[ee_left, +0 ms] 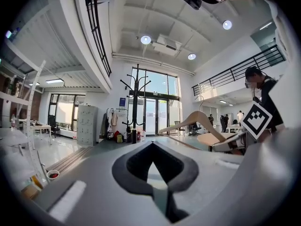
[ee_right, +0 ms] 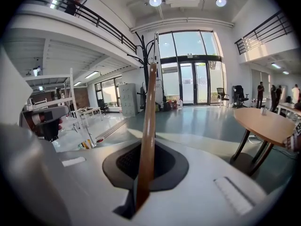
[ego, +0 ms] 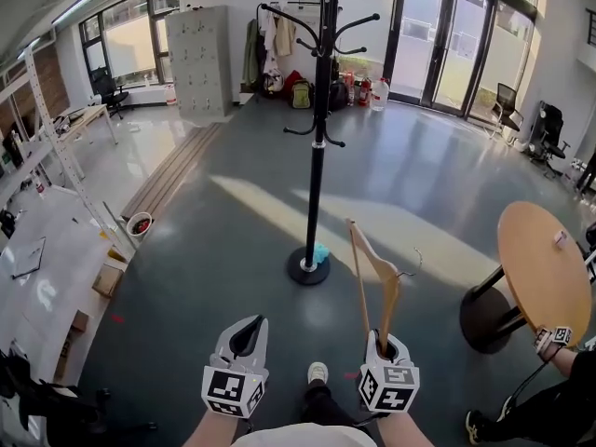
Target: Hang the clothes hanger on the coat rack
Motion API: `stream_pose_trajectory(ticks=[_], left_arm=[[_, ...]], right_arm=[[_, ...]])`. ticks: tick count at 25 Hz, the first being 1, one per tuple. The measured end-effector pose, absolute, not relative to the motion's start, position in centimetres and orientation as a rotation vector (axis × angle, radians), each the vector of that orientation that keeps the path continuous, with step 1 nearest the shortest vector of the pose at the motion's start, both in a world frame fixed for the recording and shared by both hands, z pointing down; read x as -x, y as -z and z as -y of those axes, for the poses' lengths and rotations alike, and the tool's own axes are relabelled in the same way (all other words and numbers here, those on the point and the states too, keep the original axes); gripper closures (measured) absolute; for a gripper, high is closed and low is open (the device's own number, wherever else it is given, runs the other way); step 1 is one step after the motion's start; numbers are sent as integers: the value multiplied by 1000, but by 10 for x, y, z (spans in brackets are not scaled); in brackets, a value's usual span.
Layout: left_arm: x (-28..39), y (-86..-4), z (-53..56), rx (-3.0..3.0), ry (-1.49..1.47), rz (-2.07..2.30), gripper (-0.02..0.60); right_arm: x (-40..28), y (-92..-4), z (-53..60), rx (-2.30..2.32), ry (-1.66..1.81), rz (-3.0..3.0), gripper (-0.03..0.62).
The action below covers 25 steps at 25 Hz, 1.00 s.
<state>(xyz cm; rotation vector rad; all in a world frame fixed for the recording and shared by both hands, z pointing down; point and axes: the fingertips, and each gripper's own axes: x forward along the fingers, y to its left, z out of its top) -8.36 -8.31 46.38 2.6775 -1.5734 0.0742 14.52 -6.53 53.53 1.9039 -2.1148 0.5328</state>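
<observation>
A black coat rack stands on its round base in the middle of the grey floor, ahead of me; it also shows far off as the coat rack. My right gripper is shut on one arm of a wooden clothes hanger, which rises upright from the jaws with its metal hook pointing right. In the right gripper view the hanger runs up between the pads, across the coat rack. My left gripper is shut and holds nothing. From the left gripper view the hanger shows at the right.
A round wooden table stands at the right, with a person's arm and legs beside it. White shelving and boxes line the left. A blue thing lies at the rack's base. My shoe shows between the grippers.
</observation>
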Motion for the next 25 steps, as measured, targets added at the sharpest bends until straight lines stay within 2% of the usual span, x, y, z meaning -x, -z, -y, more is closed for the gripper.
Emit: stream_pose_trajectory(ticks=[13,25], left_arm=[[33,-445,264,-2623,-49,1684,581],[25,-437,363,-2600,-65,1734,581]], right_arm=[[-215,-518,256,-1862,-515,2137,566],[-237,-502,376,-1862,-507,2153,566]])
